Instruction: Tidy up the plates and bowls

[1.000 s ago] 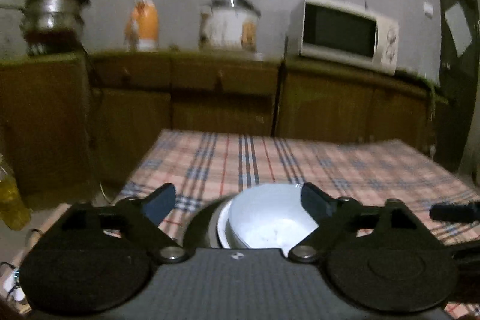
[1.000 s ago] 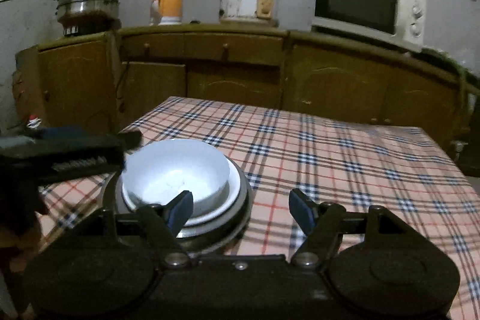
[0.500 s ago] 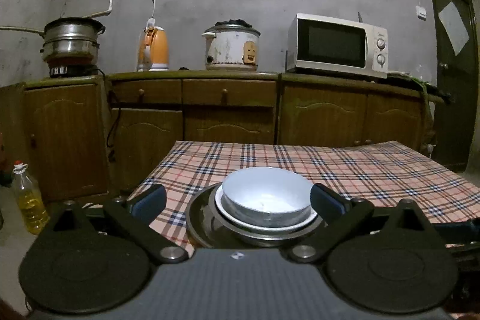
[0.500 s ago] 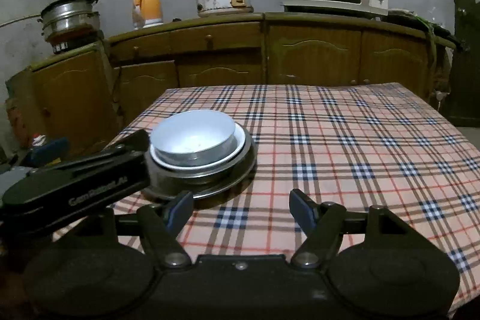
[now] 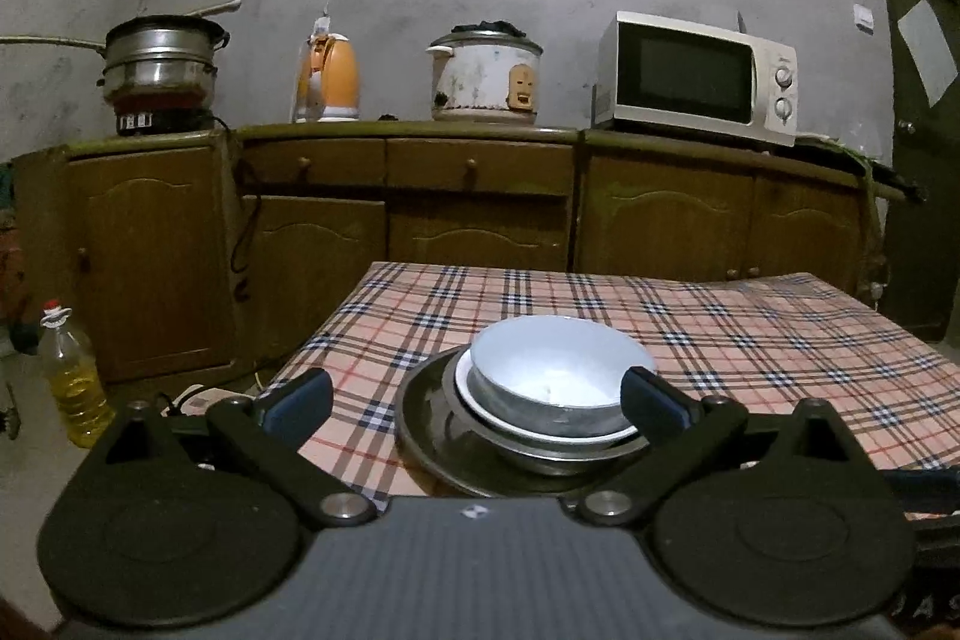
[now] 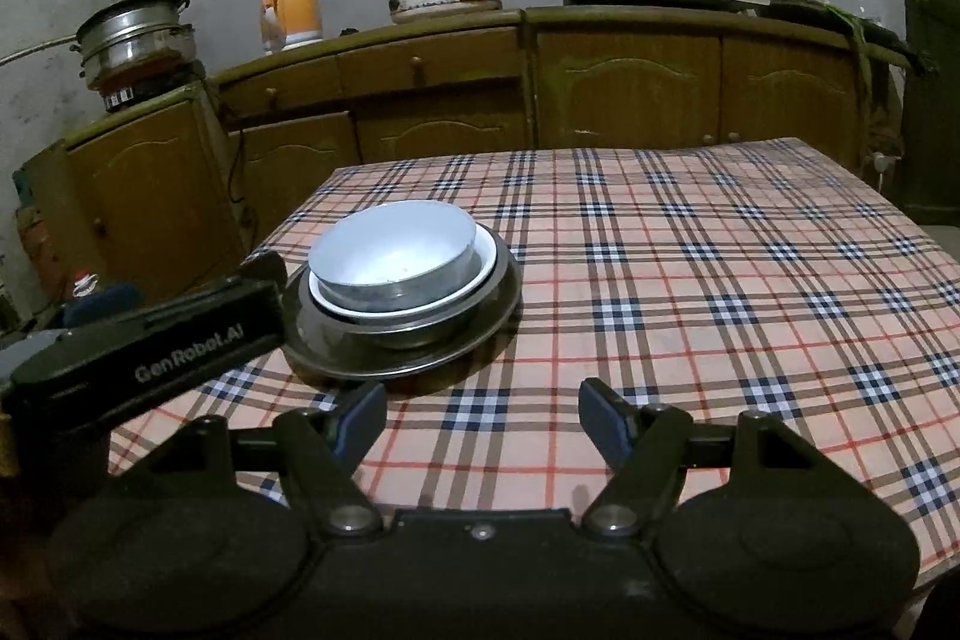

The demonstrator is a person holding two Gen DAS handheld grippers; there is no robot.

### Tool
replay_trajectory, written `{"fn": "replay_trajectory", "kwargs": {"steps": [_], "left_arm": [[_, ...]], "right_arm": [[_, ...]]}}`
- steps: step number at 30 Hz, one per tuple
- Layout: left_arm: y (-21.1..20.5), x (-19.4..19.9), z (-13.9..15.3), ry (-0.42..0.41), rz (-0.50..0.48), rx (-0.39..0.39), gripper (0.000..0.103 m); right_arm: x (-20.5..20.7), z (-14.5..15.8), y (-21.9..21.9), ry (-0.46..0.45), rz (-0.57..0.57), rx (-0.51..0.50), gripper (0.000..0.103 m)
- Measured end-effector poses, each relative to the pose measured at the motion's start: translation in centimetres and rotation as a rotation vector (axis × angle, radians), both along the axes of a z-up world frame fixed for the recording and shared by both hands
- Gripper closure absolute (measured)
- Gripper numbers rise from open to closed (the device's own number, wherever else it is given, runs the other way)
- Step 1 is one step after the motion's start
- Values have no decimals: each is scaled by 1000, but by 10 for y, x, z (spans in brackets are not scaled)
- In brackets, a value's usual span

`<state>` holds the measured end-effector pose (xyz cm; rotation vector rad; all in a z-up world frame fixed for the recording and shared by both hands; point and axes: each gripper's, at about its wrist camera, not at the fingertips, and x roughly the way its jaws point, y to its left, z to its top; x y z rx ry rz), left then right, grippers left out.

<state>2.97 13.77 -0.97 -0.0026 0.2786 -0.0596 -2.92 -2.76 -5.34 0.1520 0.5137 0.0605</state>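
Two grippers are in our hands, and neither has hold of anything. Our left gripper (image 5: pixel 474 394) stands with its blue-padded fingers (image 5: pixel 298 397) spread wide, one on either side of the dish stack as that camera sees it, but the pads are apart from the dishes and nothing is clamped. Our right gripper (image 6: pixel 483 415) also has its fingers wide apart, with only bare cloth showing between them.

The stack sits near the near-left corner of the table covered in a pink, blue and white checked cloth (image 6: pixel 690 280). At the bottom lies a wide, shallow, dull metal plate (image 6: pixel 480 334); on it rests a smaller metal dish (image 6: pixel 420 331), then a white plate (image 6: pixel 487 253), and on top a round, straight-walled metal bowl with a pale inside (image 6: pixel 390 262). The bowl stands upright and looks empty but for a few specks.

In the right wrist view the black body of the left gripper reaches in from the left, its tip just beside the rim of the metal plate; we cannot tell whether it touches.

Behind the table runs a row of brown wooden cabinets (image 5: pixel 480 220), carrying a steel steamer pot (image 5: pixel 159 58), an orange kettle (image 5: pixel 330 76), a white rice cooker (image 5: pixel 486 73) and a white microwave (image 5: pixel 696 79). A plastic bottle of yellow oil (image 5: pixel 72 376) stands on the floor at left.
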Motion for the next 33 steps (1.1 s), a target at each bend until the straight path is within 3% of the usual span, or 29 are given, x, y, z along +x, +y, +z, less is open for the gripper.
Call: {"fn": "replay_trajectory", "kwargs": {"steps": [17, 33], "left_arm": [[-24, -3, -4, 10, -65, 74, 0], [-32, 0, -6, 23, -70, 86, 0]], "right_arm": [[1, -10, -9, 17, -50, 22, 19], [2, -13, -13, 36, -59, 42, 19]]}}
